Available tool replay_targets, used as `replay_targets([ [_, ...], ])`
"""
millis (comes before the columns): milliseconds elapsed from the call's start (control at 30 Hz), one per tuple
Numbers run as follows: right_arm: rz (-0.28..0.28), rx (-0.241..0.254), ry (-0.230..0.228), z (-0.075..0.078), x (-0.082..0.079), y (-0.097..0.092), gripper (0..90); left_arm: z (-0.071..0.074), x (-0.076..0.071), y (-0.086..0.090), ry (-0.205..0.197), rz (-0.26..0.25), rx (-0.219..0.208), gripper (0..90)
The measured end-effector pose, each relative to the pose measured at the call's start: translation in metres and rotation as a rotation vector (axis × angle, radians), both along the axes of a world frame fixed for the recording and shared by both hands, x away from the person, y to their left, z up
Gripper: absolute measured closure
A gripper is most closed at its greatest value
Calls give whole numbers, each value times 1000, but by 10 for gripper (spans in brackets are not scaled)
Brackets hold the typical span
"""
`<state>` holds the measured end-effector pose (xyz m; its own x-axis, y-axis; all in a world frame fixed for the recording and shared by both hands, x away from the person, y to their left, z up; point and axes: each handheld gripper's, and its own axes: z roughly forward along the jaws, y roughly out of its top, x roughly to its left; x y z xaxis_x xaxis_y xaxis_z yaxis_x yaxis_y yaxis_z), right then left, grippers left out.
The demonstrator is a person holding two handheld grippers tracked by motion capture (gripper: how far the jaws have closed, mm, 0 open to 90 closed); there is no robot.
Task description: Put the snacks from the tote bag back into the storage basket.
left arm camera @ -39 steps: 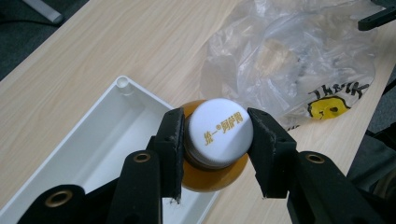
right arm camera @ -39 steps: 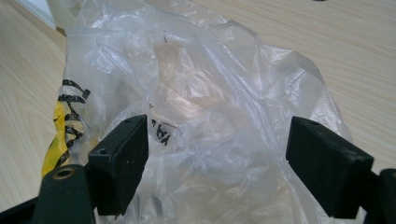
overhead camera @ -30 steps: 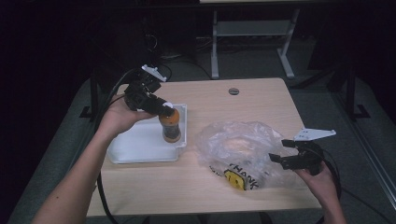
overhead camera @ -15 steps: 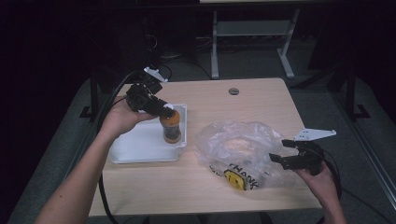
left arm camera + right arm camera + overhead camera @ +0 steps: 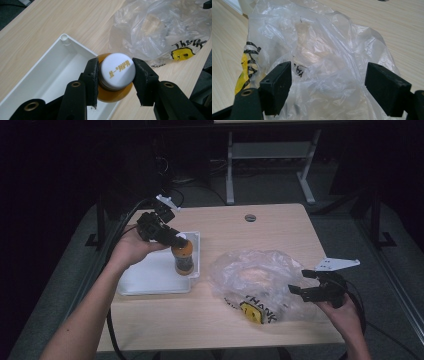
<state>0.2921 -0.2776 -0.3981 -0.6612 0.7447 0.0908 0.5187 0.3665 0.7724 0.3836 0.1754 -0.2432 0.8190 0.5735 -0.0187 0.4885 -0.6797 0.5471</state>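
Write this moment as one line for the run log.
left gripper: shut on bottle cap | bottle: upright in white tray | right gripper: open at plastic bag

1. An orange bottle (image 5: 115,93) is topped by a white cap (image 5: 117,71) printed in gold.
2. The tray (image 5: 47,75) is plain white.
3. The clear bag (image 5: 260,280) is marked with black lettering and a yellow face.
4. The bench (image 5: 280,230) is pale wood-grained.
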Motion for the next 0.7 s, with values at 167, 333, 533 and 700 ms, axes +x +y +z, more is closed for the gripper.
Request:
replay_targets([
  [167, 2, -2, 1, -1, 0, 0, 212, -4, 1, 0, 6, 5, -1, 587],
  [333, 0, -4, 4, -1, 1, -1, 215, -10, 3, 1, 18, 7, 1, 587],
  [533, -1, -4, 3, -1, 1, -1, 217, -15, 5, 1, 24, 11, 2, 587],
  [700, -3, -4, 4, -1, 1, -2, 217, -19, 5, 1, 27, 10, 6, 587],
])
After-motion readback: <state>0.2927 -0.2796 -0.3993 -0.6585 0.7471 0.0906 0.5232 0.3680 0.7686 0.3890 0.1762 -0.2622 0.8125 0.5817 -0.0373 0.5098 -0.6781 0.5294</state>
